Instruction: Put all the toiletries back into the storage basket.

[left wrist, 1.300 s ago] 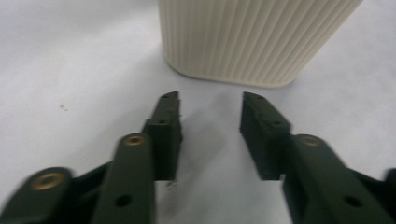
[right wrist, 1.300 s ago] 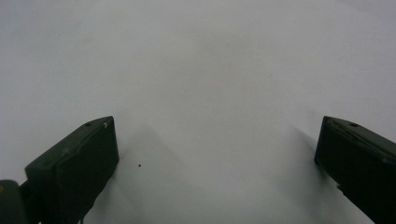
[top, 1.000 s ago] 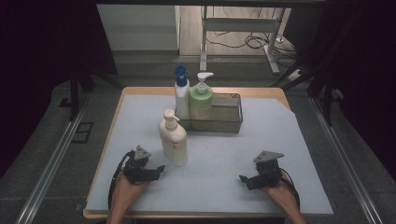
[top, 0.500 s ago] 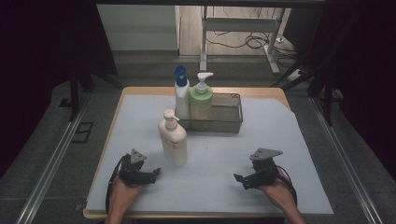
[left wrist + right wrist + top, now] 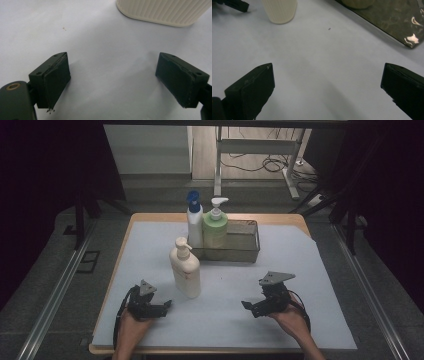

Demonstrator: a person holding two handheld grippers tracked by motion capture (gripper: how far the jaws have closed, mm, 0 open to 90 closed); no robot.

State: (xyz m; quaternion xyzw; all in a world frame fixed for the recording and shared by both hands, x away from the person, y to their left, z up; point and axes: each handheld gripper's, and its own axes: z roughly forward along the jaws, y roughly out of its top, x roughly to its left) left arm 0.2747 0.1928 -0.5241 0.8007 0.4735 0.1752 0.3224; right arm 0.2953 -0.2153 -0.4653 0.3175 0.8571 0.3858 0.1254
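A cream pump bottle stands on the white mat, left of centre. My left gripper rests low on the mat just in front and left of it, open and holding nothing. In the left gripper view its jaws are spread wide, and the ribbed base of the cream bottle stands a little ahead. My right gripper lies at the front right, open and pointing left. Its wide jaws face bare mat, with the cream bottle farther off.
A metal wire basket at the back centre holds a white bottle with a blue cap and a green bottle with a white pump. The basket's corner shows ahead of the right gripper. The left gripper's jaw shows far off there.
Both grippers have shifted only slightly: the left a little toward the person, the right a little to the left. Both stay open. The bottles have not moved.
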